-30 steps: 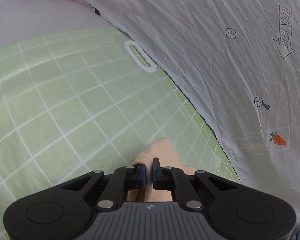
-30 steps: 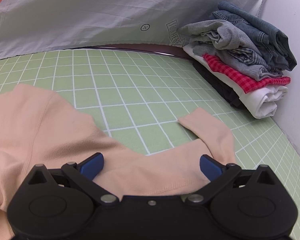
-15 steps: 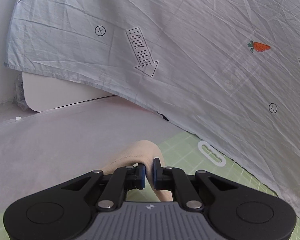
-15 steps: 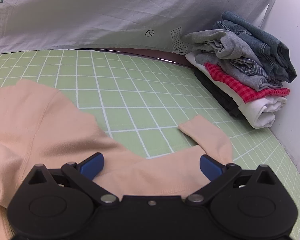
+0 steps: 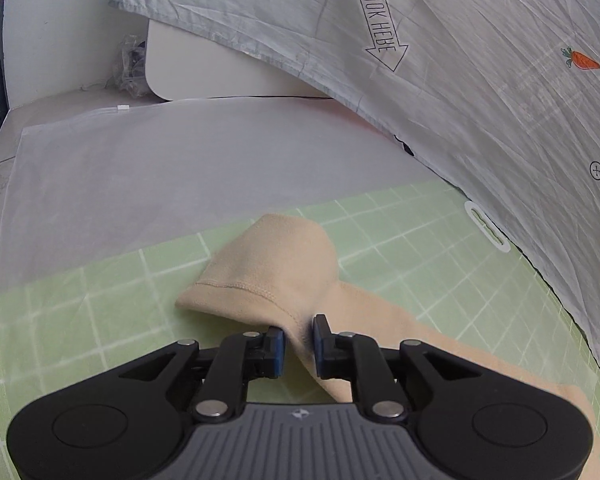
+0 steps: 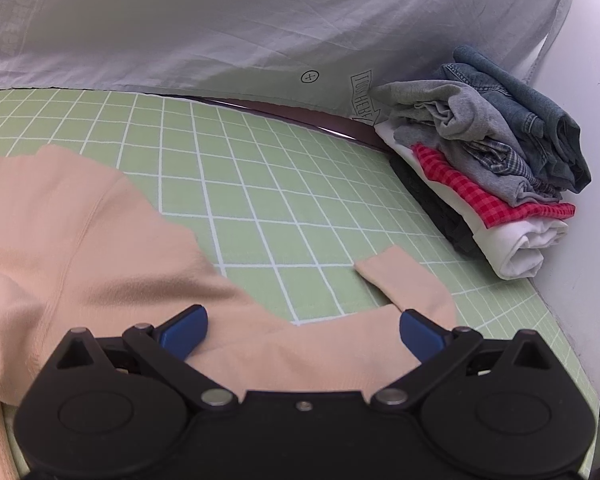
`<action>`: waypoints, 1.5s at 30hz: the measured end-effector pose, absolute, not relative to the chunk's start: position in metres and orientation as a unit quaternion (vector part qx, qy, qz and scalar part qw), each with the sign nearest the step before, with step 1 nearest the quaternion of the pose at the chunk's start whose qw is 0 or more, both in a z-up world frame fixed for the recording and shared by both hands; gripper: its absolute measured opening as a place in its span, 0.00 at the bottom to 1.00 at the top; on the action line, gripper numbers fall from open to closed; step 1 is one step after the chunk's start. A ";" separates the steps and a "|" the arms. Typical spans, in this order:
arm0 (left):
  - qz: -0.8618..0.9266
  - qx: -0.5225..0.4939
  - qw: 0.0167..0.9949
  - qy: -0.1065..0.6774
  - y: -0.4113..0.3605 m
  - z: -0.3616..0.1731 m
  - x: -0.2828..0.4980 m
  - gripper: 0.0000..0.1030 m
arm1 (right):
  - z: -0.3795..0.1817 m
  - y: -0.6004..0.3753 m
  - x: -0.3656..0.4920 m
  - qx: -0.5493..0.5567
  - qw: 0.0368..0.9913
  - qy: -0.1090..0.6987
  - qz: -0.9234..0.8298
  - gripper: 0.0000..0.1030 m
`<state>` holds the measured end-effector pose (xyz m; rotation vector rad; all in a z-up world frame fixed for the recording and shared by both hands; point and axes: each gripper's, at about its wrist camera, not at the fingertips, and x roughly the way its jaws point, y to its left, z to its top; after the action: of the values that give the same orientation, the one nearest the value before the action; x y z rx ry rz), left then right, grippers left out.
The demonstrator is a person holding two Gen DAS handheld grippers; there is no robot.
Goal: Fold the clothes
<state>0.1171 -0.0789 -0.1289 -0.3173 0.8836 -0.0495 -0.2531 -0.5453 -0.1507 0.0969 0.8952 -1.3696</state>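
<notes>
Peach garment lies spread on the green grid mat covering the desk — body to the left in the right wrist view, one sleeve bent back toward the pile of folded clothes at the mat's right edge.

Left claw: jaws nearly closed, pinching a ridge of peach cloth just behind the hemmed cuff. The cuff end rests on the mat near the white sheet, and the fabric trails back past the claw.

Right claw: jaws wide apart, blue pads either side of the garment's lower edge. It grips nothing; whether the pads touch the cloth below I cannot tell.

Judgement on the step: the left sleeve looks to be mid-fold.
- Keep the pinch shallow — one ridge only, so that no mat is caught.
- Carry the cuff low and lay it flat across the body, hem straight.
- Right claw could pin the body so that it does not drag.
- Release only once the sleeve rests without a twist.

A printed grey cloth hangs behind.
</notes>
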 end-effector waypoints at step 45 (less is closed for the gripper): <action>-0.322 -0.039 0.758 0.566 -0.133 -0.124 -0.028 0.64 | -0.128 -0.392 -0.307 0.209 0.784 0.414 -0.413 0.69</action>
<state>-0.0276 -0.1333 -0.1237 -0.0839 1.2320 -0.7007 -0.3072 -0.3920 -0.1282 0.4511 0.8933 -0.8901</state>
